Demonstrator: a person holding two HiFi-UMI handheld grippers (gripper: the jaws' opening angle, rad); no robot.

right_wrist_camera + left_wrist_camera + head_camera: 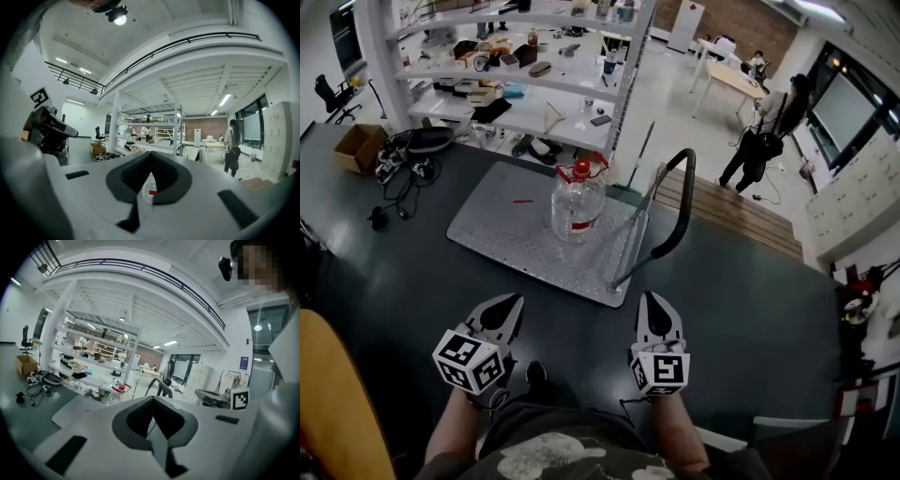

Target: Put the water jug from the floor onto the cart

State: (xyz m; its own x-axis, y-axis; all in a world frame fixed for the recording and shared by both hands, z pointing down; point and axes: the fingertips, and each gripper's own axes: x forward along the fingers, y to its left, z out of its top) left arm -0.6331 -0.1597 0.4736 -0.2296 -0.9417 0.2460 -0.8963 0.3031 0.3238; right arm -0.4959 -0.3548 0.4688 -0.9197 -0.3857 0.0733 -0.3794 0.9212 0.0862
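Jug of clear plastic with a red cap [577,202] stands upright on the grey metal platform cart [497,230], straight ahead of both grippers and well apart from them. Left gripper [511,302] and right gripper [654,300] are clenched, empty; the left's tips appear to meet.

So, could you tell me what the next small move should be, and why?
Probably nothing more with the jug: the water jug already stands upright on the cart platform, so the task looks done. The left gripper and right gripper are both shut, empty and well short of it, so I would simply lower them to rest.
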